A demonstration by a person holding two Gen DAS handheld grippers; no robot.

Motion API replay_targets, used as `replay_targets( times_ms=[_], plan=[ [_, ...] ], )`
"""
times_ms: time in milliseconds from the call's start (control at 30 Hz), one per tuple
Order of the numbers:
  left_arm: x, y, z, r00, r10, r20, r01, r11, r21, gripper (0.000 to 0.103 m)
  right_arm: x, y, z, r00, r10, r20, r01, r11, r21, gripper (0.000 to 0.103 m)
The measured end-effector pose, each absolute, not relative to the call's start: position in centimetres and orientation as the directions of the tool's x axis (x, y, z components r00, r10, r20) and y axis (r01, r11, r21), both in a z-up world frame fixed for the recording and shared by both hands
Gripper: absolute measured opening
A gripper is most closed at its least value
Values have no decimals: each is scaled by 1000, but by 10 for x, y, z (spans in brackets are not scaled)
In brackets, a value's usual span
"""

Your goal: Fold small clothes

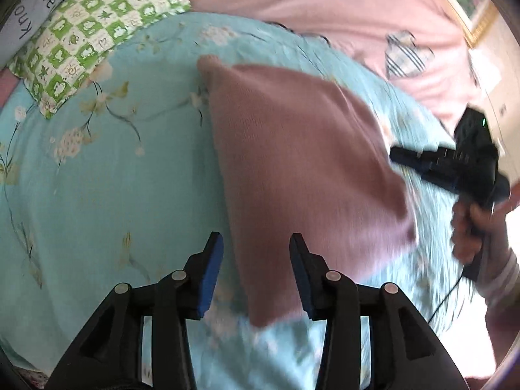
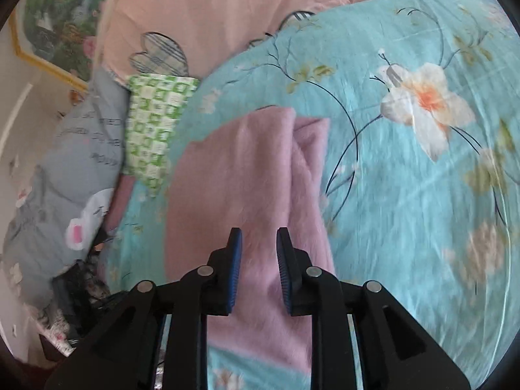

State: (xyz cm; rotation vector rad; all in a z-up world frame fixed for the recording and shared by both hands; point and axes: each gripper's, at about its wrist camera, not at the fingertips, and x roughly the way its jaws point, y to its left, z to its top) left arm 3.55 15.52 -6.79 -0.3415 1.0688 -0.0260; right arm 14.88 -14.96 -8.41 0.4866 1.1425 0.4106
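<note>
a: left wrist view, near edge first. left gripper (image 1: 256,243) at the bottom centre, jaws apart, nothing pinched; the near corner of the pink knit garment (image 1: 302,175) lies below the gap, pads clear of it.

b: and the garment itself?

a: lies flat on the blue floral sheet (image 1: 107,175), middle of frame. reads as a folded panel, one clean edge down its left side. long axis runs from the bottom centre up to the upper left of centre, far corner pointing toward the green checked pillow (image 1: 94,32).

b: right wrist view agrees?

a: mostly. right gripper (image 2: 259,247) at the bottom centre, fingers parted with a narrow gap, cloth under them but not clamped. there the pink knit garment (image 2: 240,188) runs up the frame from the bottom centre, with a second layer showing along its right side, so at least one fold is in.

b: progress?

a: my judgement: partly folded, both grippers let go. layers do not line up at the far end, so a further fold or a tidy-up is likely left. blur on the edges; layer count uncertain.

b: far field?

a: right gripper and the person's hand (image 1: 471,227) at the right edge of the left view; pink cover (image 1: 341,6) at the top.
</note>
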Motion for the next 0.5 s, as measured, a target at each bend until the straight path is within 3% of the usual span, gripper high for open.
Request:
replay_targets(
  times_ms=[67, 200, 233, 400, 500],
  plan=[
    [52, 158, -69, 496, -190, -848, -163, 938, -305, 56, 162, -150, -96, 339, 554, -760, -21, 812, 583, 23],
    [83, 159, -76, 474, -155, -867, -198, 941, -276, 57, 172, -148, -108, 330, 574, -750, 1, 794, 608, 20],
    [87, 158, -77, 470, -143, -871, -203, 943, -264, 57, 174, -146, -107, 330, 575, -748, -13, 796, 606, 7],
    [104, 149, -82, 469, -109, -876, -195, 955, -223, 61, 182, -145, -67, 418, 534, -735, -123, 834, 537, 7],
    [109, 138, -92, 458, -92, -884, -186, 963, -196, 61, 193, -146, -76, 407, 453, -793, -135, 888, 439, 6]
  ],
)
